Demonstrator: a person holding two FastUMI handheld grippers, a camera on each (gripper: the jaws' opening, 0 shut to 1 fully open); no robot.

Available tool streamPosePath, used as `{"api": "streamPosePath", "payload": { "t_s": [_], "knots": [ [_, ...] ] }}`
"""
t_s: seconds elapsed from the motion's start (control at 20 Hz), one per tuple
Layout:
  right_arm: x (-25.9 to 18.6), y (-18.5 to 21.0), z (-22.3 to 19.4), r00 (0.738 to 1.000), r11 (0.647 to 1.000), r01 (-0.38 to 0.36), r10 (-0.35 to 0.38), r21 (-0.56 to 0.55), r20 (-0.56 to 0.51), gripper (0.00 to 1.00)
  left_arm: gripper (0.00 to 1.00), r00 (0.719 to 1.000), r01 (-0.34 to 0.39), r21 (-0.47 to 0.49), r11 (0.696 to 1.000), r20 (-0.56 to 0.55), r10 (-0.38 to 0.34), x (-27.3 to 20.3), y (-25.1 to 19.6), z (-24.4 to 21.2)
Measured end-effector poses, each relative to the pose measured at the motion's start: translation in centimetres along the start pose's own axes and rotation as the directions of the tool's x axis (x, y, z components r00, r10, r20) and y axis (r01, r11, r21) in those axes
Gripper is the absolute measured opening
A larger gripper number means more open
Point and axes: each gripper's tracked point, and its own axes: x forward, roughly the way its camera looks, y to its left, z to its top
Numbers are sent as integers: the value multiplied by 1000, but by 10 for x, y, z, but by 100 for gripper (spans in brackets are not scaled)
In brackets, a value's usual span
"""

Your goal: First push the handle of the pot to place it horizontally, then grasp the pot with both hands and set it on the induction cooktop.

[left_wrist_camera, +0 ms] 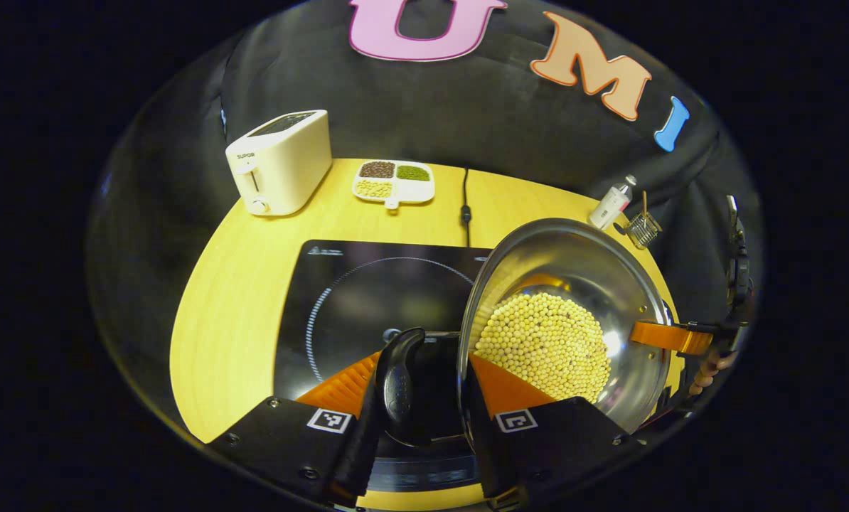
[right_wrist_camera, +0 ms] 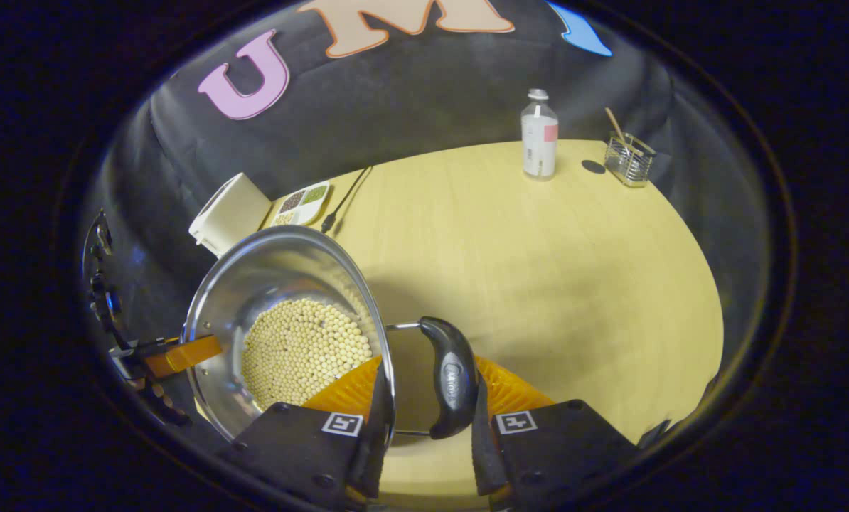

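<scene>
Left gripper (left_wrist_camera: 419, 387) grasps pot (left_wrist_camera: 574, 284) handle | right gripper (right_wrist_camera: 424, 398) likewise | toaster (left_wrist_camera: 280, 162), bean tray (left_wrist_camera: 394, 181) behind cooktop (left_wrist_camera: 367, 284)

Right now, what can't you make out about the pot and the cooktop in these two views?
- Left gripper view: the induction cooktop's right side is hidden behind the pot.
- Both views: the pot's underside is hidden, so whether it rests or hangs cannot be told.
- Right gripper view: the divided tray's contents are too small.

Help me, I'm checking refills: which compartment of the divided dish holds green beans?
In the left gripper view, the back right compartment of the divided dish: green, while its left neighbour holds brown ones, the front left pale yellow, and the front right looks empty.
</scene>
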Motion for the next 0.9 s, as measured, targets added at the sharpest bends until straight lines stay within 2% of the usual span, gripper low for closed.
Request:
{"api": "streamPosePath", "payload": {
  "t_s": [0.35,0.6,0.65,0.7,0.75,0.8,0.85,0.9],
  "knots": [
    [-9,-2,2,998,998,59,-58,30,-30,48,59,999,39,43,998,-24,-38,15,79,14],
    [-15,-2,4,996,996,76,-74,39,-48,48,58,999,42,79,996,5,-42,15,97,23],
    [-16,-2,5,996,997,74,-72,37,-52,53,59,999,38,89,995,16,-40,16,101,27],
    [-13,-2,2,996,997,72,-70,35,-52,53,59,999,34,94,995,22,-37,17,106,28],
    [-11,-1,3,996,997,71,-70,33,-49,48,58,999,31,87,996,31,-34,19,110,30],
    [-10,-1,4,997,997,67,-66,26,-50,48,59,999,27,81,996,39,-30,21,115,32],
    [-9,-1,4,997,998,62,-61,23,-50,53,59,999,22,81,996,46,-26,20,116,32],
    [-9,0,2,997,998,54,-53,21,-52,48,59,999,14,80,997,45,-18,21,118,31]
  ]
}}
